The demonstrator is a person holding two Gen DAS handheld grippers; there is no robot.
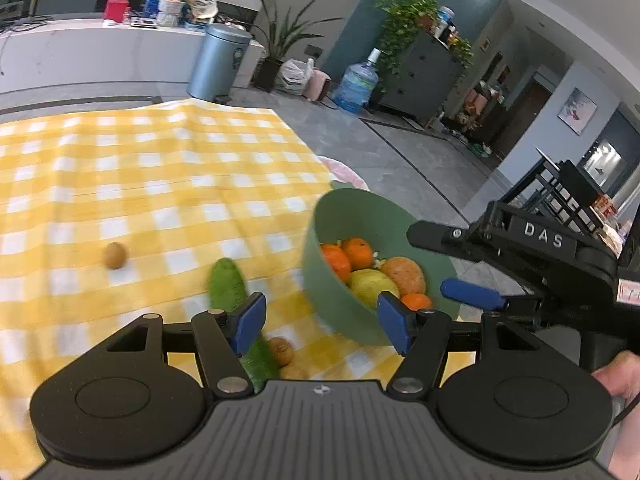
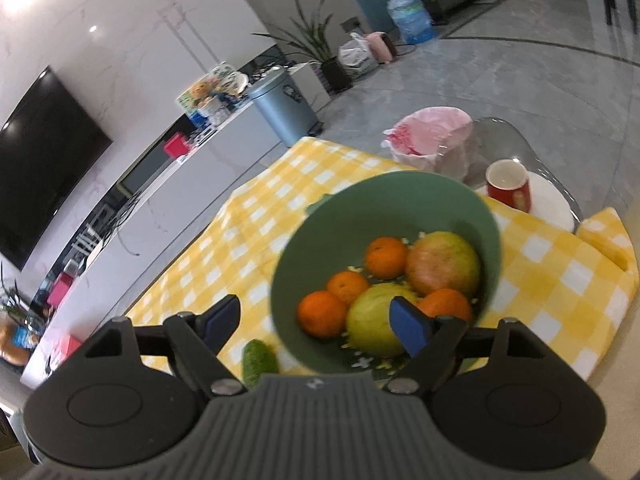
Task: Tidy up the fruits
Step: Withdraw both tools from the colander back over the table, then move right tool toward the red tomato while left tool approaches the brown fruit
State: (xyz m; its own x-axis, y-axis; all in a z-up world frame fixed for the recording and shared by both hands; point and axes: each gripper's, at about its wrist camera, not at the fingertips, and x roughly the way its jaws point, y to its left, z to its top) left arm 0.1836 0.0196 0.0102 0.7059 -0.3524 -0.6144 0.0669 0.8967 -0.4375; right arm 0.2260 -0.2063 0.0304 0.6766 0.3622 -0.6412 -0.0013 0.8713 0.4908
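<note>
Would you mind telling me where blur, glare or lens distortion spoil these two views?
Left wrist view: the cucumber and checked cloth are smeared by motion blur, and the fisheye bends the room's edges. Right wrist view: the green bowl rim is soft, the fruit inside fairly clear; ceiling lights glare off the glossy white wall, and the horizon tilts.

A home, an open living and dining room. A TV [image 2: 44,160] hangs on the marble wall at nine o'clock above a long low cabinet [image 2: 168,184] cluttered with boxes. At twelve o'clock stand a pedal bin [image 1: 218,62], a potted plant [image 1: 280,44] and a water jug [image 1: 356,84]. The table [image 1: 132,184] wears a yellow checked cloth; a red cup [image 2: 508,186] sits at two o'clock.
</note>
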